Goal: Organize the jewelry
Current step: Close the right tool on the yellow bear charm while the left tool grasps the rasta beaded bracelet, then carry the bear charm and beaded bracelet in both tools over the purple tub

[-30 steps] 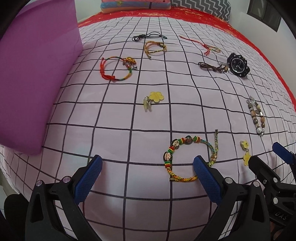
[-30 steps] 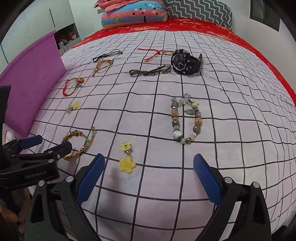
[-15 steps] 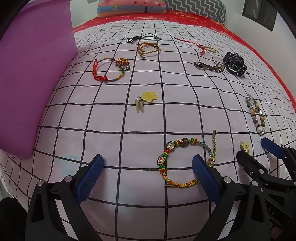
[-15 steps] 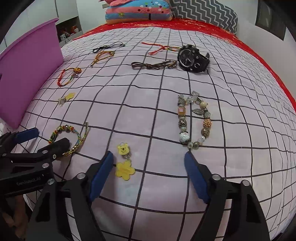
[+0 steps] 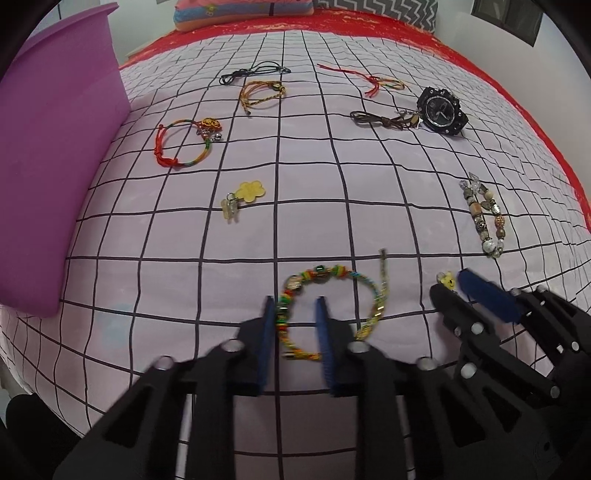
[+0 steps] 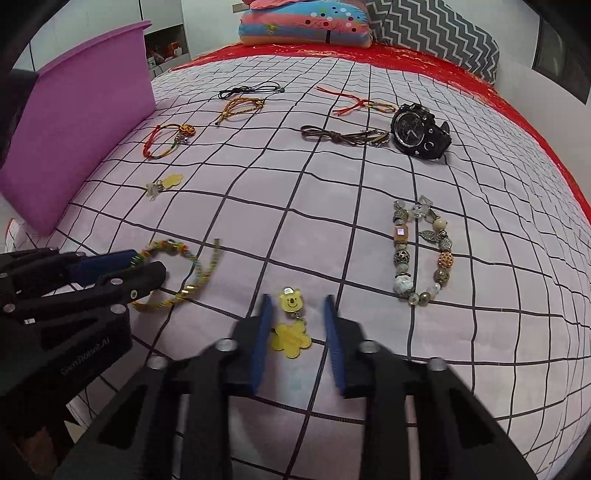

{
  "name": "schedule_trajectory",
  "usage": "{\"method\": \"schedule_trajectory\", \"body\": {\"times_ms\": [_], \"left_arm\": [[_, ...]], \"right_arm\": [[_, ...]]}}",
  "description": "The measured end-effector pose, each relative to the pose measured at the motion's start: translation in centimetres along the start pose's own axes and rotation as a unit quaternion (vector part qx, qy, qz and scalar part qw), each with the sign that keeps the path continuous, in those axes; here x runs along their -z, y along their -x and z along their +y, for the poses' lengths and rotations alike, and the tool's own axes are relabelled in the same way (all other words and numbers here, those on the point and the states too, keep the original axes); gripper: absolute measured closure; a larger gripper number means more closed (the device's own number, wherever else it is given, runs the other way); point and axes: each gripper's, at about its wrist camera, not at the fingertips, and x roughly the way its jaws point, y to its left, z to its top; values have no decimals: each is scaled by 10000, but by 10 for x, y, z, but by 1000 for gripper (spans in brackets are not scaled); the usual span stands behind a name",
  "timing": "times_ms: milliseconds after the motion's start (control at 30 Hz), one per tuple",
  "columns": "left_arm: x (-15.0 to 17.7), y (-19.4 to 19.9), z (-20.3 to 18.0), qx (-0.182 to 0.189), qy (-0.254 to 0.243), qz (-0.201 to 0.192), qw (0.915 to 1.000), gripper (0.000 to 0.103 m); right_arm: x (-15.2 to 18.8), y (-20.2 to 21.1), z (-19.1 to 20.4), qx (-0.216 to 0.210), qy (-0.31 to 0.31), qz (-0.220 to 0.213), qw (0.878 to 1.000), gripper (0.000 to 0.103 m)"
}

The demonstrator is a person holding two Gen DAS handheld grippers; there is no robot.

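Checked bedspread (image 6: 332,192), perhaps a pillow (image 6: 306,24) behind.

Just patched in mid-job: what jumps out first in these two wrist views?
Jewelry lies spread over a grid-patterned bedspread, with a tall purple bin at its left edge. The left gripper straddles one side of the multicolored braided bracelet; the right gripper, jaws closing, brackets the yellow bear-and-flower charm. Farther back sits a chunky black watch.
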Motion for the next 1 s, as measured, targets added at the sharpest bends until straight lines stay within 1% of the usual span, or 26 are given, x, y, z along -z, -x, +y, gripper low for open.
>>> {"method": "schedule_trajectory", "body": {"times_ms": [233,367,600,733,867,1000], "left_arm": [[-3,4,6,-2,81,151,9999,96],[-7,15,13,59,174,45,9998,96],[-21,58,25,328,259,-349,9985,96],[-31,97,37,398,371,-677,9962,96],[-48,141,55,436,497,-1069,9921,96],[-67,182,81,407,770,-1498,9849,96]], "right_arm": [[-2,5,-8,-230,-205,80,9995,93],[-3,14,-13,-344,-371,106,9987,93],[-18,53,-12,-472,-421,-162,9979,93],[-35,81,-3,-605,-350,-408,9967,93],[-67,110,13,-866,-216,-716,9934,93],[-105,136,37,-1185,-21,-1095,9869,93]]}}
